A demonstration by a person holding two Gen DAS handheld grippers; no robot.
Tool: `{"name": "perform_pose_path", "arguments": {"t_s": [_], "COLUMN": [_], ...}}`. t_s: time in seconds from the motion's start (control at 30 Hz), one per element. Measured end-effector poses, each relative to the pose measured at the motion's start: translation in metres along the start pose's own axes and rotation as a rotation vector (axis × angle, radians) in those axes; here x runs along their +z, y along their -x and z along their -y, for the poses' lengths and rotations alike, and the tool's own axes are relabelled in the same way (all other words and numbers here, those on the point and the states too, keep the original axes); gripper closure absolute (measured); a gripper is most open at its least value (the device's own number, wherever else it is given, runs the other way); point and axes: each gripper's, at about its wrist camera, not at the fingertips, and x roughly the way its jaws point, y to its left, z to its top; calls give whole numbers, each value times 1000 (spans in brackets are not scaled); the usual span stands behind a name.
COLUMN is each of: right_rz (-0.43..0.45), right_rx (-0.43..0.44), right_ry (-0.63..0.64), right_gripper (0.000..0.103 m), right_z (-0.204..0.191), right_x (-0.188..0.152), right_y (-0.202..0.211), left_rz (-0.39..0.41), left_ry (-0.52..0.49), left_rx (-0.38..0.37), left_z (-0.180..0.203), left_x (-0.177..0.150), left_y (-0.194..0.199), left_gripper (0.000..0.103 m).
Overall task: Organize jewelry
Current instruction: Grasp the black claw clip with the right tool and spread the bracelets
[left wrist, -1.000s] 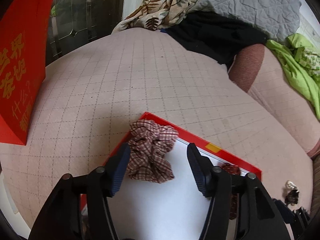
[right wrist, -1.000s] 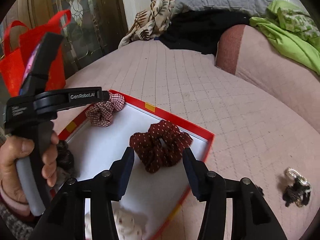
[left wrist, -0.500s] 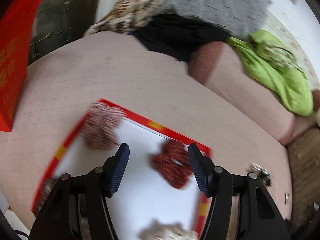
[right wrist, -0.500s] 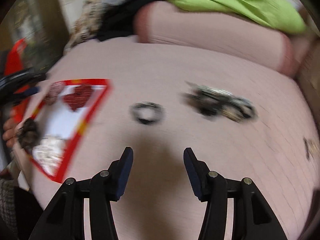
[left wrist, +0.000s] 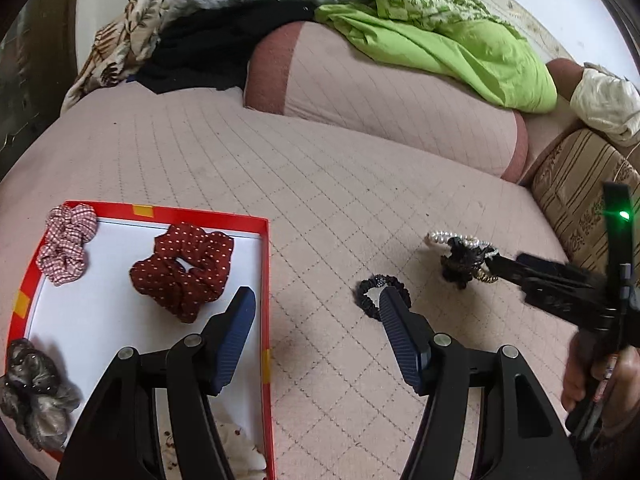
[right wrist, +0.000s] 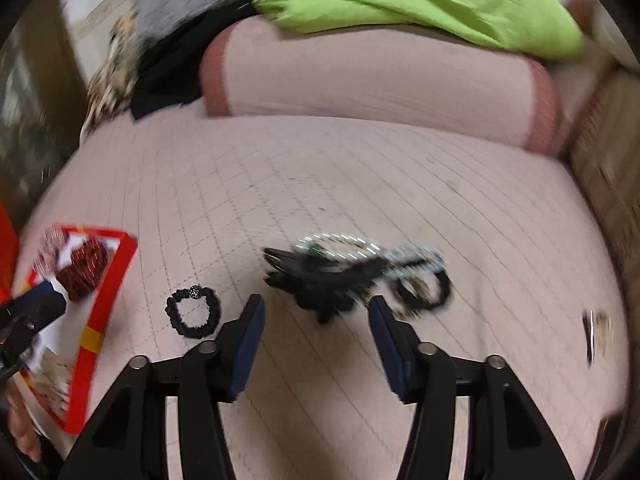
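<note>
Both tools gaping, empty: left tool (left wrist: 316, 304) hovering w/ black tie (left wrist: 374, 298) by its right finger, tray (left wrist: 265, 280) under its left; right tool (right wrist: 316, 312) facing jewelry pile (right wrist: 360, 272) just ahead.

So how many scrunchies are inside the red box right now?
4 visible: checked one far-left corner, dotted maroon centre, grey near-left, white half hidden behind the left claw.

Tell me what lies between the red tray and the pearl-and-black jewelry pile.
In the left wrist view, a black beaded hair tie lies on the sofa between the red tray and the jewelry pile.
</note>
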Motion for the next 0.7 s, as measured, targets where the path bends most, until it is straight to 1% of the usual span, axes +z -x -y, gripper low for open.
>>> {"name": "perform_pose_path", "arguments": {"t_s": [0.07,0.2,0.23,0.3,0.43,0.5,0.6,0.63,0.7], "right_rz": [-8,-13,-20,-58,-33,-25,-12,-9,0], "right_rx": [-31,-91,-100,-81,-44,5,91,109,160], "right_ry": [86,168,176,157,57,-49,-232,-273,-413], "right_gripper": [33,34,49,84,89,89,94,95,95], "right_z": [-16,-30,-30,-24,1,24,62,70,100], "right_x": [6,15,17,19,20,14,-6,-12,-38], "right_y": [-19,-44,-50,-54,-32,-13,17,23,40], "left_rz": [-5,-14,-18,-29,-37,-38,-32,-30,-27], "left_ry": [-6,-16,-16,-16,-15,-15,-22,-24,-27], "left_rx": [-5,-3,-4,-6,-12,-17,-19,-20,-22], "left_z": [0,0,-1,-1,1,1,3,4,5], "left_x": [0,1,0,1,1,0,-1,-1,-3], "left_y": [-4,-11,-12,-16,-18,-17,-14,-14,-12], "left_gripper": [40,40,40,40,40,40,40,40,40]}}
